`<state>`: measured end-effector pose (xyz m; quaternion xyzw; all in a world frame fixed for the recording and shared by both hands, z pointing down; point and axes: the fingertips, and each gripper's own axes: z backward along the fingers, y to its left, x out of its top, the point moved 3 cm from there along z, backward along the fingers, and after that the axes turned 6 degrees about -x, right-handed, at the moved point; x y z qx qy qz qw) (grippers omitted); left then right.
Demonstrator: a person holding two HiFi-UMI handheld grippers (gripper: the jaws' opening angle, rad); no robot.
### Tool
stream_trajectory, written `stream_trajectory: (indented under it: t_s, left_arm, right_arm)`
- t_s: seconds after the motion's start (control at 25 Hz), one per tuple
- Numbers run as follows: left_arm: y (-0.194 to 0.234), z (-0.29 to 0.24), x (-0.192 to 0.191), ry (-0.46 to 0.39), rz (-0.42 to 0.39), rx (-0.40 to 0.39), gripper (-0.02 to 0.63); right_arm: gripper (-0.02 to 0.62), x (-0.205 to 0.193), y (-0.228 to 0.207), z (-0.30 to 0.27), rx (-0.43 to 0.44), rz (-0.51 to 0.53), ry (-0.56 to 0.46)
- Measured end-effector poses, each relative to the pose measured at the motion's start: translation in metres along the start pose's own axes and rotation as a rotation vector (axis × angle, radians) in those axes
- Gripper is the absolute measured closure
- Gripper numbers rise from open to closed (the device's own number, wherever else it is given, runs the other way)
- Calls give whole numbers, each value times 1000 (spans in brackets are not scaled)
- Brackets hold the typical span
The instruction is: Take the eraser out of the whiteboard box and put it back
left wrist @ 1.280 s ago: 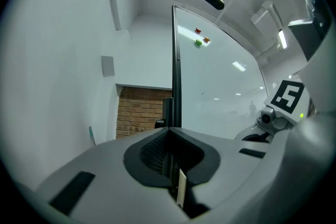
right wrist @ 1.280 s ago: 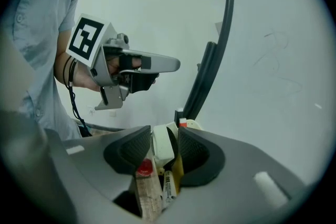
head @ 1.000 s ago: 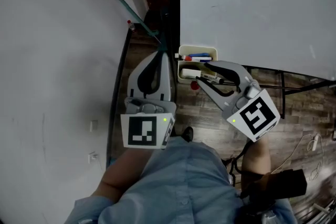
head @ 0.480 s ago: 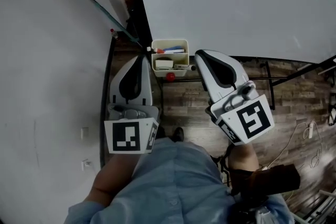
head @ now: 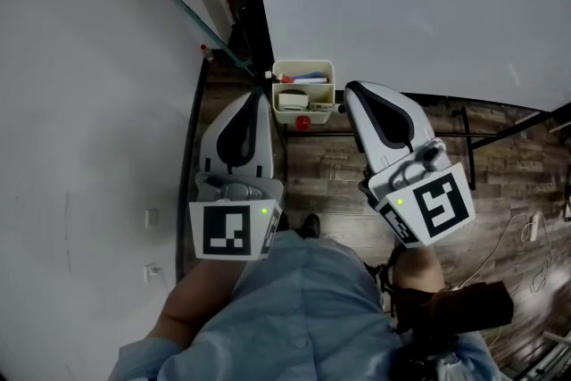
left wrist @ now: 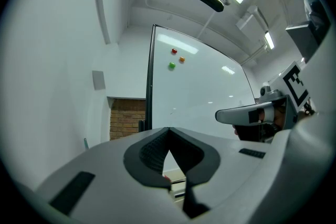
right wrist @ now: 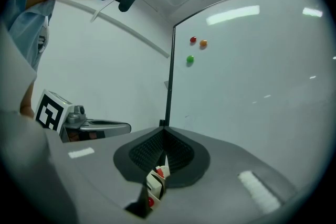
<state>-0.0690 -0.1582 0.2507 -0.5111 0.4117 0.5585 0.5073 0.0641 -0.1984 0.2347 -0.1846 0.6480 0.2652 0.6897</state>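
The cream whiteboard box (head: 303,68) hangs at the whiteboard's lower left corner. It holds markers (head: 308,78) in the far part and a white block that looks like the eraser (head: 292,102) in the near part. A red round magnet (head: 303,122) sits just under the box. My left gripper (head: 260,95) is shut and empty, its tips just left of the box. My right gripper (head: 351,87) is shut and empty, its tips just right of the box. In the right gripper view the box (right wrist: 156,180) shows below the closed jaws.
The whiteboard (head: 401,4) fills the upper right, with red (right wrist: 193,39), orange (right wrist: 203,43) and green (right wrist: 190,59) magnets on it. A white wall (head: 89,103) is at the left, with a teal rod (head: 192,13) leaning there. Below lie wooden floor (head: 330,183) and cables (head: 531,250).
The right gripper's jaws were open at the box a second ago; they have shut on nothing and the gripper has lifted beside the box. The left gripper stays shut.
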Motion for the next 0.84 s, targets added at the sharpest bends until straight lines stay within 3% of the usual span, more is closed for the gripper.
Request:
stream_trajectory:
  t_s: [0.84]
  left_arm:
    - [6,0,-1,2,-6,7,603]
  right_arm:
    - [595,-1,3,-10,15,15,-3]
